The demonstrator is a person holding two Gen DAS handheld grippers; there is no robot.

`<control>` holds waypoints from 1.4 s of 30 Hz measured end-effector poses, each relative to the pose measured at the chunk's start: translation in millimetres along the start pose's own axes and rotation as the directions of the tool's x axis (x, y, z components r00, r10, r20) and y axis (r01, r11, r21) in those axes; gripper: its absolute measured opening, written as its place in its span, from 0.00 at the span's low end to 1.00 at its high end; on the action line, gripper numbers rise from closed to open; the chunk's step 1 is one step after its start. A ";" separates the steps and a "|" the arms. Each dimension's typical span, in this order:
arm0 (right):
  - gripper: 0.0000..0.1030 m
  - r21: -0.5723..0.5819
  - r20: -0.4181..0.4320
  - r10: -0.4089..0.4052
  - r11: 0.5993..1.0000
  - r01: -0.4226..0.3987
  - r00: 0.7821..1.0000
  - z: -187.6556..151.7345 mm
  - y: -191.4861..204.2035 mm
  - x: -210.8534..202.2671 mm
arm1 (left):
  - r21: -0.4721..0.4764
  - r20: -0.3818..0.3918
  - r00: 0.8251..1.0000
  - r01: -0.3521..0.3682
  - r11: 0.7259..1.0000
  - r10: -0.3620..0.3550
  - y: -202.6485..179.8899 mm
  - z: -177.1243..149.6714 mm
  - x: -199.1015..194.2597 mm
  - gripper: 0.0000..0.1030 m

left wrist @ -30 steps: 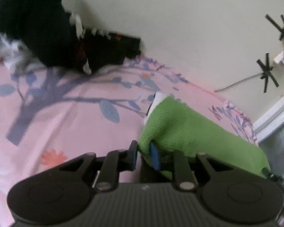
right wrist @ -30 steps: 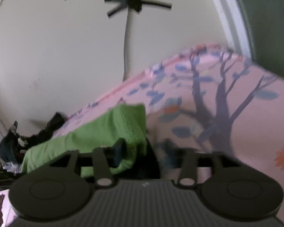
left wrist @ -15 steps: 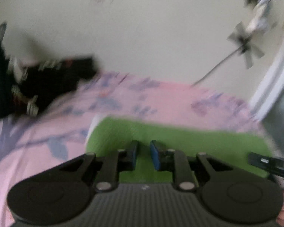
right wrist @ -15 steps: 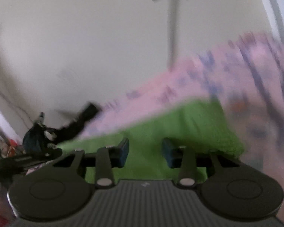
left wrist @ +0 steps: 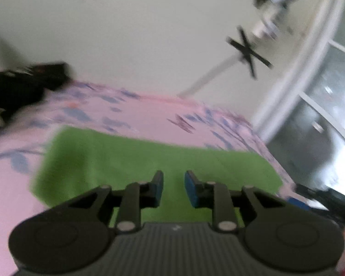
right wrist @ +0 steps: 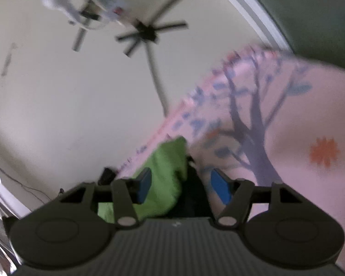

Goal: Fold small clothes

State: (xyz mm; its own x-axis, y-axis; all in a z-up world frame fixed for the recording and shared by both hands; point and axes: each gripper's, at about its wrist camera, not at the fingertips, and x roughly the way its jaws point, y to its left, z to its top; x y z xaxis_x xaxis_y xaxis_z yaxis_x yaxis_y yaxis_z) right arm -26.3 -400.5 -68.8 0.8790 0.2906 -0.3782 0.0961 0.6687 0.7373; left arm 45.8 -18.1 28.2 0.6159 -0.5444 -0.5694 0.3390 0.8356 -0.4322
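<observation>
Left wrist view is showing the green knitted cloth (left wrist: 154,158) lying flat as a wide band on the pink bedsheet printed with blue branches (left wrist: 149,110), with the left gripper (left wrist: 173,187) hovering over the cloth's near edge. Its blue-padded jaws are standing slightly apart with nothing between them, so you are holding no fabric on this side. The cloth is spreading from 9 o'clock to 3 o'clock ahead of the fingers. A dark heap of black clothing (left wrist: 18,85) is sitting at 10 o'clock against the cream wall (left wrist: 138,34), well apart from the cloth.

In the right wrist view, the right gripper (right wrist: 182,185) is standing wide open. The green knitted cloth (right wrist: 168,172) is bunching just beside the left blue pad (right wrist: 145,184); whether pad and fabric are touching cannot be told through the blur. The pink bedsheet (right wrist: 299,119) is filling the field from 1 o'clock to 4 o'clock.

Judging from this layout, you are setting up the next grasp for a fold.
1. Be lowering each gripper until one finger is sliding under a corner of the near edge.
2. Be closing on a single layer only.
3. Be keeping both grippers level, so the fold line is staying straight.

Both grippers are pointing forward and downward toward the wall at 12 o'clock, the right one rolled noticeably.
</observation>
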 end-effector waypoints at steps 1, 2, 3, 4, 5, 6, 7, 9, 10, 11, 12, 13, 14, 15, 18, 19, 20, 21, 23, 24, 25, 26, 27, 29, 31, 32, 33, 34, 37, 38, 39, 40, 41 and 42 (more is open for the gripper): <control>0.60 0.007 -0.021 -0.011 1.000 0.011 1.000 -1.1 -3.3 8.3 | 0.003 -0.026 0.999 0.019 1.000 -0.019 -4.1 -4.5 7.2 0.21; 0.60 0.015 -0.042 -0.026 1.000 0.027 0.999 -2.3 -5.9 16.3 | 0.001 -0.054 0.998 0.031 1.000 -0.031 -6.0 -9.2 14.9 0.21; 0.59 0.017 -0.055 -0.034 0.999 0.035 0.998 -1.0 -9.5 23.3 | -0.003 -0.081 0.996 0.042 0.999 -0.042 -7.2 -13.7 21.5 0.19; 0.59 -0.005 -0.056 -0.032 0.999 0.032 0.998 -1.3 -6.7 29.2 | -0.007 -0.107 0.993 0.057 0.998 -0.058 -7.4 -18.3 27.4 0.19; 0.59 -0.006 -0.062 -0.025 1.000 0.025 0.998 -1.6 -4.8 32.9 | -0.008 -0.127 0.989 0.071 0.997 -0.072 -6.9 -23.7 31.8 0.19; 0.59 0.002 -0.067 -0.015 1.000 0.016 0.998 -1.7 -2.6 38.9 | -0.002 -0.138 0.988 0.071 0.997 -0.070 -6.7 -28.2 35.6 0.19; 0.58 -0.003 -0.080 -0.005 1.000 0.005 0.997 -3.1 1.5 46.9 | 0.007 -0.134 0.989 0.069 0.998 -0.067 -6.3 -31.5 37.2 0.17; 0.49 -0.023 -0.098 -0.002 1.000 0.000 0.995 -5.8 9.3 56.4 | -0.003 -0.131 0.989 0.072 0.997 -0.072 -3.4 -34.4 39.1 0.15; 0.36 -0.014 -0.118 -0.002 1.000 0.001 0.993 -6.5 11.7 63.1 | -0.017 -0.131 0.988 0.077 0.997 -0.079 -0.6 -35.3 39.1 0.13; 0.34 0.016 -0.127 0.005 1.000 -0.003 0.992 -6.3 13.5 66.2 | -0.025 -0.134 0.988 0.078 0.997 -0.081 1.4 -35.9 38.8 0.12; 0.32 0.036 -0.124 0.020 0.999 -0.015 0.992 -5.6 17.6 64.3 | -0.032 -0.136 0.987 0.077 0.997 -0.081 3.2 -36.2 37.7 0.10; 0.31 0.045 -0.109 0.056 0.998 -0.052 0.992 -4.2 26.2 59.1 | -0.042 -0.139 0.987 0.082 0.996 -0.087 5.3 -36.8 36.8 0.10; 0.29 0.030 -0.092 0.105 0.994 -0.102 0.990 -3.2 40.5 52.2 | -0.052 -0.140 0.986 0.088 0.995 -0.095 7.5 -37.1 34.7 0.10; 0.29 -0.017 -0.079 0.136 0.990 -0.138 0.988 -3.1 59.8 46.2 | -0.059 -0.140 0.985 0.094 0.994 -0.102 9.6 -36.1 31.6 0.10; 0.29 -0.225 -0.082 0.162 0.958 -0.177 0.983 -11.6 126.5 40.5 | -0.097 -0.108 0.985 0.123 0.988 -0.133 21.8 -30.9 14.2 0.12; 0.29 -0.283 -0.097 0.170 0.940 -0.191 0.981 -16.8 146.9 42.3 | -0.106 -0.074 0.988 0.127 0.986 -0.135 27.4 -28.4 4.9 0.14; 0.29 -0.343 -0.121 0.178 0.916 -0.209 0.977 -24.6 167.7 46.7 | -0.120 -0.031 0.991 0.123 0.985 -0.127 36.8 -27.0 -9.1 0.15; 0.29 -0.394 -0.151 0.180 0.891 -0.226 0.972 -34.3 186.7 53.9 | -0.139 0.011 0.994 0.108 0.984 -0.108 47.9 -26.1 -23.8 0.19; 0.29 -0.472 -0.218 0.176 0.842 -0.261 0.960 -57.0 220.1 74.8 | -0.186 0.093 0.995 0.055 0.981 -0.038 74.7 -25.7 -56.0 0.23; 0.29 -0.500 -0.252 0.170 0.820 -0.279 0.953 -69.4 233.8 86.7 | -0.203 0.119 0.993 0.023 0.979 0.001 85.0 -25.9 -68.6 0.24; 0.29 -0.520 -0.291 0.161 0.800 -0.298 0.943 -84.0 246.6 103.5 | -0.223 0.148 0.988 -0.017 0.975 0.051 97.1 -27.0 -83.5 0.26; 0.29 -0.530 -0.325 0.151 0.788 -0.312 0.934 -96.7 255.2 117.4 | -0.241 0.169 0.982 -0.043 0.970 0.085 106.2 -27.6 -94.7 0.27; 0.30 -0.539 -0.363 0.133 0.777 -0.324 0.922 -111.6 263.9 135.4 | -0.259 0.187 0.976 -0.063 0.964 0.114 114.7 -29.3 -105.3 0.32; 0.30 -0.566 -0.412 0.078 0.759 -0.322 0.908 -138.2 276.1 169.7 | -0.290 0.213 0.964 -0.092 0.952 0.158 128.4 -31.7 -122.1 0.40; 0.36 -0.565 -0.471 0.040 0.754 -0.336 0.881 -163.2 274.8 195.9 | -0.304 0.220 0.958 -0.113 0.946 0.185 134.9 -32.6 -129.8 0.47; 0.46 -0.588 -0.455 0.076 0.723 -0.363 0.887 -170.6 275.4 192.7 | -0.306 0.218 0.957 -0.118 0.945 0.190 134.5 -31.6 -129.6 0.50; 0.53 -0.616 -0.468 0.073 0.688 -0.384 0.881 -175.5 279.6 188.5 | -0.305 0.214 0.958 -0.121 0.945 0.192 134.5 -29.9 -128.4 0.56; 0.68 -0.624 -0.483 0.079 0.668 -0.406 0.872 -178.1 281.9 183.0 | -0.303 0.210 0.959 -0.121 0.945 0.190 132.9 -27.3 -124.7 0.62; 0.71 -0.601 -0.549 0.127 0.627 -0.495 0.826 -174.3 277.1 153.6 | -0.270 0.209 0.965 -0.101 0.958 0.160 124.1 -18.1 -113.1 0.77; 0.66 -0.584 -0.558 0.150 0.627 -0.515 0.816 -169.6 274.0 143.4 | -0.251 0.215 0.965 -0.095 0.963 0.151 119.7 -15.2 -107.9 0.80; 0.64 -0.570 -0.556 0.182 0.626 -0.532 0.811 -161.1 269.1 129.5 | -0.231 0.220 0.964 -0.097 0.968 0.149 113.3 -12.2 -103.5 0.84; 0.60 -0.573 -0.531 0.211 0.624 -0.532 0.820 -150.8 264.0 115.6 | -0.207 0.221 0.963 -0.106 0.973 0.152 107.5 -9.6 -97.9 0.84; 0.55 -0.589 -0.492 0.224 0.626 -0.511 0.841 -145.4 262.2 107.7 | -0.187 0.216 0.963 -0.121 0.975 0.161 101.7 -7.3 -91.9 0.84; 0.51 -0.613 -0.433 0.222 0.639 -0.466 0.874 -131.8 258.6 99.3 | -0.171 0.210 0.962 -0.138 0.975 0.173 97.7 -6.2 -86.0 0.83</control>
State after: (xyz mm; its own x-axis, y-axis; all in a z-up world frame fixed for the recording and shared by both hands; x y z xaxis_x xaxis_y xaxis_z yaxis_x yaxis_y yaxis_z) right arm 24.3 -108.5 10.5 0.5872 0.6984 -0.4092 -0.6340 0.7111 0.3039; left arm 21.5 109.9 30.5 0.8008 -0.3637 -0.4759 0.1238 0.8779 -0.4626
